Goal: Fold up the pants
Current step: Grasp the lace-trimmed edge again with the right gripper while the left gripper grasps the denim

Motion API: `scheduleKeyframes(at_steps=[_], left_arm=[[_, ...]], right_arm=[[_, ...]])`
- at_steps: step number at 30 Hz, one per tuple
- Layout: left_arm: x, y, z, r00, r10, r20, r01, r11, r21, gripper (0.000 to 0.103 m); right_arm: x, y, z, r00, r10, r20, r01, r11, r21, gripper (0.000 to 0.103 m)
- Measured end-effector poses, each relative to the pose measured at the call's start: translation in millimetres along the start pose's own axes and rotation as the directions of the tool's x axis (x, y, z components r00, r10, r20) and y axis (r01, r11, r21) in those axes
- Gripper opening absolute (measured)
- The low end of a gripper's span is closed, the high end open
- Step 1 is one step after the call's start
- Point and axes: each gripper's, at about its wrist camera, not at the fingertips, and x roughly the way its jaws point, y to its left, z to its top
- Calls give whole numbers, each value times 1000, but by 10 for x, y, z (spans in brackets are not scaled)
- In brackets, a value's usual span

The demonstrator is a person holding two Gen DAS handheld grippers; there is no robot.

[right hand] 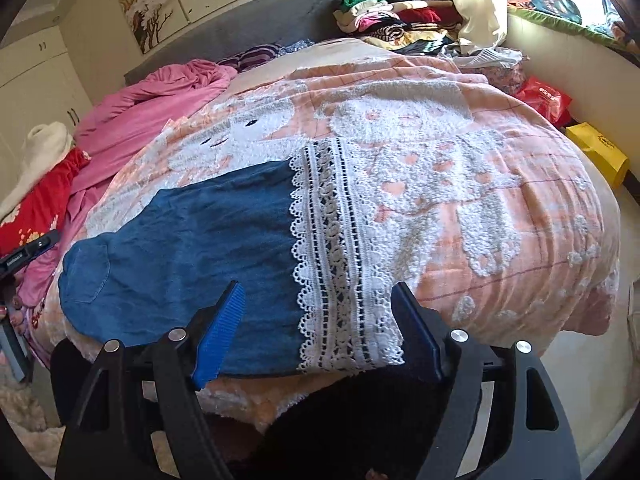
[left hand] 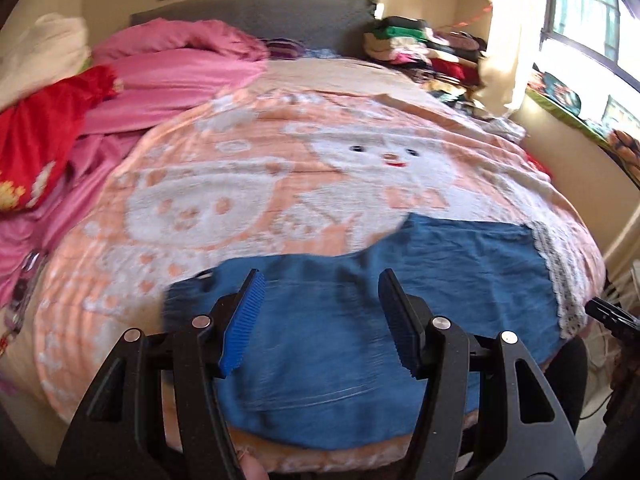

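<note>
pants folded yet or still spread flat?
Folded over: blue pants form one flat panel on the blanket, lace hem at one end.

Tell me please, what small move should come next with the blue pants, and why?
Probably bring the right gripper down onto the lace hem to pinch it. The blue pants lie flat on the peach blanket, and both the right and the left gripper hang open above them, holding nothing, so a fresh grip seems needed for another fold.

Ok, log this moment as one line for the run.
pants: flat on blanket, lace hem on the right | left claw: open, empty | right claw: open, empty | fold: not yet done
</note>
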Motion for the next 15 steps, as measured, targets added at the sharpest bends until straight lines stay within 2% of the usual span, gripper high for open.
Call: scheduleKeyframes(at_steps=[5,10,15], left_arm=[[266,-559,149,993,-113,-25,115,987,108,52],[527,-1009,344,987,-156,-48,163,964,211,53],[734,-1455,505,979,-193,-60,202,918,343,54]], right_arm=[[-82,-171,-82,1000,-21,0,21,999,40,74],[-42,-240,-167,1000,1,-13,0,997,77,74],[45,-232,-171,1000,17,-15,-16,996,84,74]])
